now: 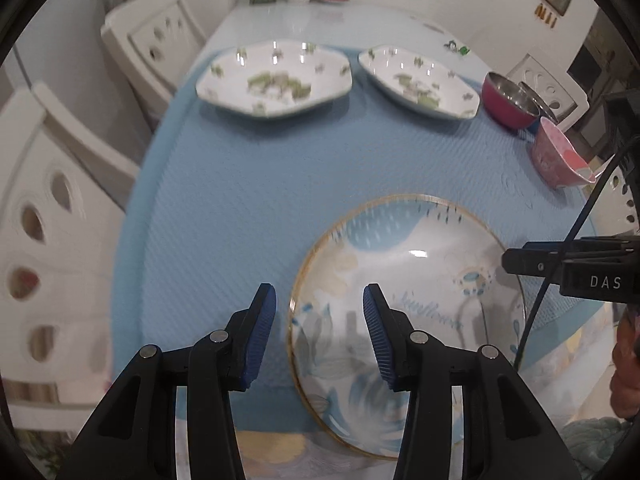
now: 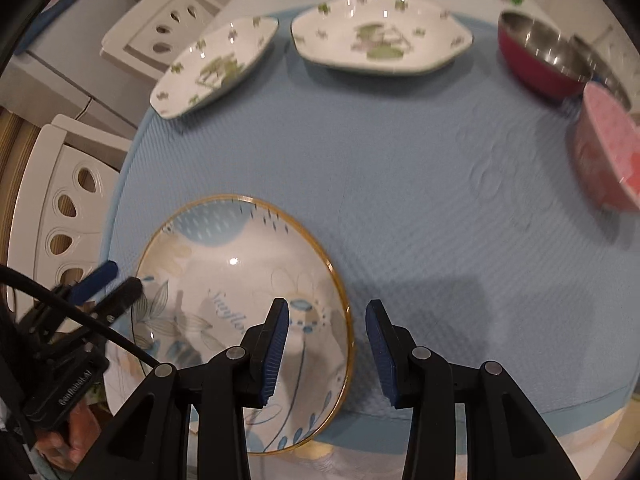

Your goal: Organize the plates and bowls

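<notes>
At the left of the left wrist view, your left gripper (image 1: 319,322) hangs with jaws apart and nothing between them. The round gold-rimmed plate (image 1: 404,280) lies flat on the blue mat (image 1: 240,200), lower centre of that frame, and its left rim sits right in the gap between your pads. Your right gripper (image 2: 327,342) also stands open and empty; in its own view the same plate (image 2: 240,280) fills the lower left, its right rim between the fingers. So both tools flank the plate, and either looks close enough to take its edge.

Farther back, across the top of the left view, stand two white floral dishes (image 1: 276,76) (image 1: 420,82), then a red metal-lined bowl (image 1: 510,102) and a pink bowl (image 1: 560,156) at the upper right. The plate's near edge is hidden behind your grippers, and there may be another bowl behind the red one, too cut off to tell.
</notes>
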Demonstrator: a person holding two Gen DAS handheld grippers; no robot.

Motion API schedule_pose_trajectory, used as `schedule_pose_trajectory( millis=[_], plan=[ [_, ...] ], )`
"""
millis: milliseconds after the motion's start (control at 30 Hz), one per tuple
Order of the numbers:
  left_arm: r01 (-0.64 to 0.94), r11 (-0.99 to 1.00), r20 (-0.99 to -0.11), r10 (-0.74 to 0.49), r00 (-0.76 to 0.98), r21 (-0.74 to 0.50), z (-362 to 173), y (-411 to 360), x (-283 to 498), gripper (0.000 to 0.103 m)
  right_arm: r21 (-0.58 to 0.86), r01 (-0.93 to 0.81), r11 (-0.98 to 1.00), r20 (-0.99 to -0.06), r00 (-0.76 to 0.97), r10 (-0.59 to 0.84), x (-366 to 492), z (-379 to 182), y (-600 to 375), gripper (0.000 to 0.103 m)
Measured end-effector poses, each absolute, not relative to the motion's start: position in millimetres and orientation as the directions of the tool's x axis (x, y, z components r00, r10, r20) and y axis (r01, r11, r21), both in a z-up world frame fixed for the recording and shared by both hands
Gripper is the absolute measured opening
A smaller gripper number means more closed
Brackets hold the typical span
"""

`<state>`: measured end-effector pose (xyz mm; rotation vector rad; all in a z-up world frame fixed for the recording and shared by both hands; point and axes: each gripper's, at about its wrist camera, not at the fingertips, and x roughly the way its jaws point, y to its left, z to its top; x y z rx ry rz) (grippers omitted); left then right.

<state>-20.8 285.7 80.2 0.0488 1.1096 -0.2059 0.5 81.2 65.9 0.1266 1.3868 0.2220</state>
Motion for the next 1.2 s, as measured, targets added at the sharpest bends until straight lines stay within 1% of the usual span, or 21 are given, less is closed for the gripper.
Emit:
schedule_pose_trajectory(
  millis=[100, 333, 433, 467, 567, 633, 733, 800, 833, 867, 900, 1000, 1100, 1200],
  plan=[
    [0.198, 0.980, -0.864, -0.127, 0.487, -0.032, 99.0, 284.0, -18.7, 0.043, 0.225, -0.100, 0.969, -0.949, 0.203, 0.241, -3.4, 77.2, 84.3, 0.040],
    [0.183, 0.975, -0.799, -0.208, 0.565, -0.125, 136.5, 285.2, -11.4, 0.043, 0.230, -0.181, 0.956, -0.914, 0.297, 0.276, -10.8, 109.7, 96.8, 0.040],
    [0.173, 0.972, -0.769, -0.230, 0.596, -0.157, 151.1, 289.5, -11.4, 0.046, 0.253, -0.206, 0.945, -0.894, 0.325, 0.310, -14.4, 123.1, 100.8, 0.044],
    [0.166, 0.972, -0.760, -0.235, 0.605, -0.169, 155.4, 292.4, -11.7, 0.049, 0.255, -0.213, 0.943, -0.887, 0.336, 0.316, -15.9, 127.3, 101.8, 0.045],
    [0.172, 0.960, -0.741, -0.281, 0.610, -0.223, 164.3, 300.9, -12.6, 0.049, 0.256, -0.230, 0.939, -0.868, 0.373, 0.328, -18.5, 141.0, 105.7, 0.050],
    [0.203, 0.952, -0.731, -0.305, 0.611, -0.228, 171.7, 303.1, -15.1, 0.049, 0.272, -0.228, 0.935, -0.845, 0.409, 0.345, -19.1, 153.5, 104.9, 0.050],
    [0.207, 0.961, -0.723, -0.273, 0.635, -0.181, 180.5, 305.3, -17.5, 0.049, 0.326, -0.249, 0.912, -0.765, 0.497, 0.409, -22.5, 188.3, 101.3, 0.057],
    [0.206, 0.963, -0.713, -0.269, 0.647, -0.176, 186.5, 309.4, -16.7, 0.049, 0.328, -0.266, 0.906, -0.730, 0.538, 0.422, -22.3, 206.7, 102.4, 0.058],
    [0.204, 0.962, -0.701, -0.273, 0.659, -0.183, 191.8, 313.1, -15.0, 0.049, 0.324, -0.275, 0.905, -0.714, 0.557, 0.425, -20.0, 216.1, 103.7, 0.062],
    [0.205, 0.960, -0.692, -0.279, 0.666, -0.190, 195.4, 315.9, -13.4, 0.049, 0.319, -0.280, 0.905, -0.705, 0.569, 0.424, -17.2, 222.6, 105.0, 0.072],
    [0.212, 0.957, -0.681, -0.290, 0.672, -0.199, 199.7, 319.0, -11.7, 0.049, 0.319, -0.282, 0.905, -0.695, 0.579, 0.426, -14.0, 227.2, 105.9, 0.076],
    [0.210, 0.961, -0.657, -0.277, 0.701, -0.181, 207.9, 326.0, -3.2, 0.049, 0.342, -0.276, 0.898, -0.675, 0.593, 0.439, -3.9, 230.5, 107.1, 0.077],
    [0.189, 0.968, -0.659, -0.253, 0.709, -0.168, 204.7, 331.7, 10.2, 0.055, 0.362, -0.255, 0.897, -0.697, 0.564, 0.442, 12.6, 218.6, 111.9, 0.077],
    [0.173, 0.967, -0.674, -0.253, 0.694, -0.185, 193.2, 342.8, 31.8, 0.055, 0.382, -0.231, 0.895, -0.723, 0.528, 0.445, 30.1, 200.7, 116.8, 0.077]
  ],
)
